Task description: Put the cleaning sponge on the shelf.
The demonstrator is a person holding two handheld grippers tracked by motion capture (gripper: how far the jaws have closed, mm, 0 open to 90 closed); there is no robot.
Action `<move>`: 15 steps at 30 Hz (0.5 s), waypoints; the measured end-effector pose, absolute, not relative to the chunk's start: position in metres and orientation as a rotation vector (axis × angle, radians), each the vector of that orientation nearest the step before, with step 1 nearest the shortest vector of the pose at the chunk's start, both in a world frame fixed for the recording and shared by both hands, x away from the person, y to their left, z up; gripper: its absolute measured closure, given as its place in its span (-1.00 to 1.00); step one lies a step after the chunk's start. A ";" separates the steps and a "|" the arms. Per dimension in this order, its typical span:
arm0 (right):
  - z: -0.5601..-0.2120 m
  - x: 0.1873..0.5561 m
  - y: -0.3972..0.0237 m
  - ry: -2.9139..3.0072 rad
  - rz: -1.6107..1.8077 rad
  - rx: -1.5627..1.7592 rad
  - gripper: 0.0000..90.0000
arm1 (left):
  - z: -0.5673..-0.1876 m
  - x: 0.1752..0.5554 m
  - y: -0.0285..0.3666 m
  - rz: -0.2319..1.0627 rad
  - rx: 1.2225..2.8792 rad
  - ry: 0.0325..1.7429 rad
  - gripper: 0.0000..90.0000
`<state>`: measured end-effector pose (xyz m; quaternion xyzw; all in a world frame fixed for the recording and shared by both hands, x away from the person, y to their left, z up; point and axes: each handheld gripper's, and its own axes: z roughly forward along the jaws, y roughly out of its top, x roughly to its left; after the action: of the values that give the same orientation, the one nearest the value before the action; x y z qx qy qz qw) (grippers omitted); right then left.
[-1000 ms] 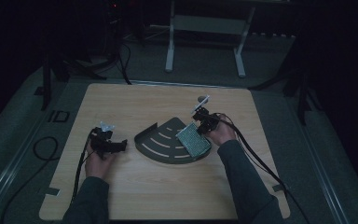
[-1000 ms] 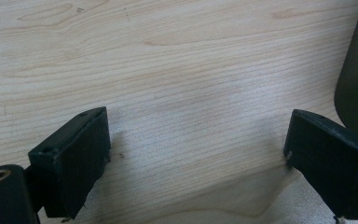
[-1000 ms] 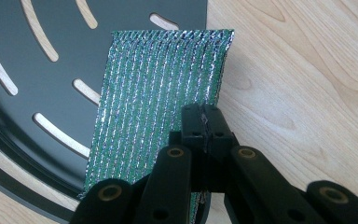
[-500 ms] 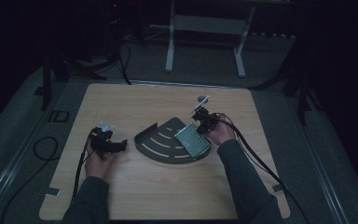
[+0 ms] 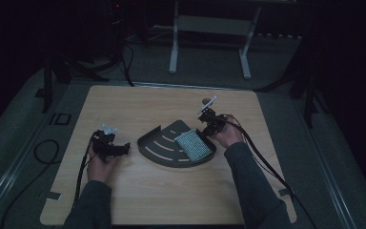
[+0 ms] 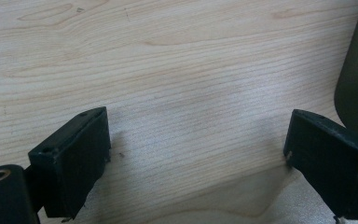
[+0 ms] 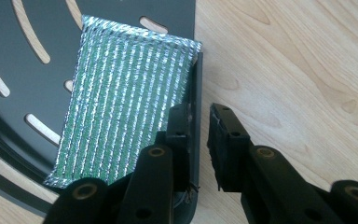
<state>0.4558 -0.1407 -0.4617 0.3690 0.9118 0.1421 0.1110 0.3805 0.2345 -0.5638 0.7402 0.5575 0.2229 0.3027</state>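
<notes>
A dark fan-shaped slotted tray (image 5: 159, 143) lies mid-table, with a silver-green ribbed pad (image 5: 194, 145) flat on its right part. My right gripper (image 5: 209, 131) sits at the tray's right rim. In the right gripper view its jaws (image 7: 205, 135) stand almost together astride the raised rim of the tray (image 7: 32, 93), one jaw overlapping the edge of the pad (image 7: 126, 93). My left gripper (image 5: 124, 149) rests on the wood left of the tray. Seen from its own camera, the left gripper (image 6: 196, 149) is wide open over bare wood, with the tray's edge (image 6: 356, 70) at the right.
The wooden table (image 5: 138, 200) has open room in front of and behind the tray. Cables trail from both grippers off the table's near corners. A white-legged stand (image 5: 209, 28) is on the floor beyond the far edge. A cable loop (image 5: 43, 148) lies on the floor at the left.
</notes>
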 end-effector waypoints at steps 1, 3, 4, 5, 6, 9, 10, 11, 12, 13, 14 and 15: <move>-0.461 0.456 -0.142 2.676 0.420 1.084 0.70 | -0.564 0.380 0.234 0.591 1.962 1.478 -0.83; -0.459 0.455 -0.145 2.669 0.431 1.088 0.66 | -0.564 0.380 0.234 0.591 1.962 1.478 -0.83; -0.457 0.454 -0.149 2.663 0.436 1.096 0.59 | -0.564 0.380 0.234 0.591 1.962 1.478 -0.83; -0.457 0.454 -0.149 2.663 0.436 1.096 0.59 | -0.564 0.380 0.234 0.591 1.962 1.478 -0.83; -0.455 0.452 -0.153 2.659 0.444 1.099 0.52 | -0.564 0.380 0.234 0.591 1.962 1.478 -0.83; -0.452 0.450 -0.162 2.640 0.468 1.124 0.42 | -0.564 0.380 0.234 0.591 1.962 1.478 -0.83; -0.451 0.449 -0.165 2.639 0.471 1.129 0.39 | -0.564 0.380 0.234 0.591 1.962 1.478 -0.83; -0.451 0.448 -0.168 2.640 0.472 1.132 0.36 | -0.564 0.380 0.234 0.591 1.962 1.478 -0.83; -0.451 0.446 -0.171 2.639 0.477 1.138 0.34 | -0.564 0.380 0.235 0.591 1.963 1.478 -0.83; -0.451 0.446 -0.171 2.639 0.477 1.138 0.34 | -0.564 0.380 0.235 0.591 1.963 1.478 -0.83; -0.450 0.444 -0.174 2.641 0.486 1.143 0.31 | -0.564 0.380 0.235 0.591 1.963 1.478 -0.83; -0.450 0.441 -0.180 2.635 0.484 1.152 0.26 | -0.564 0.380 0.234 0.591 1.962 1.478 -0.83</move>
<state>0.4414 -0.1796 -0.4499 0.3924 0.8978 0.1651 0.1123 0.3805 0.2345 -0.5638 0.7401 0.5576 0.2229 0.3028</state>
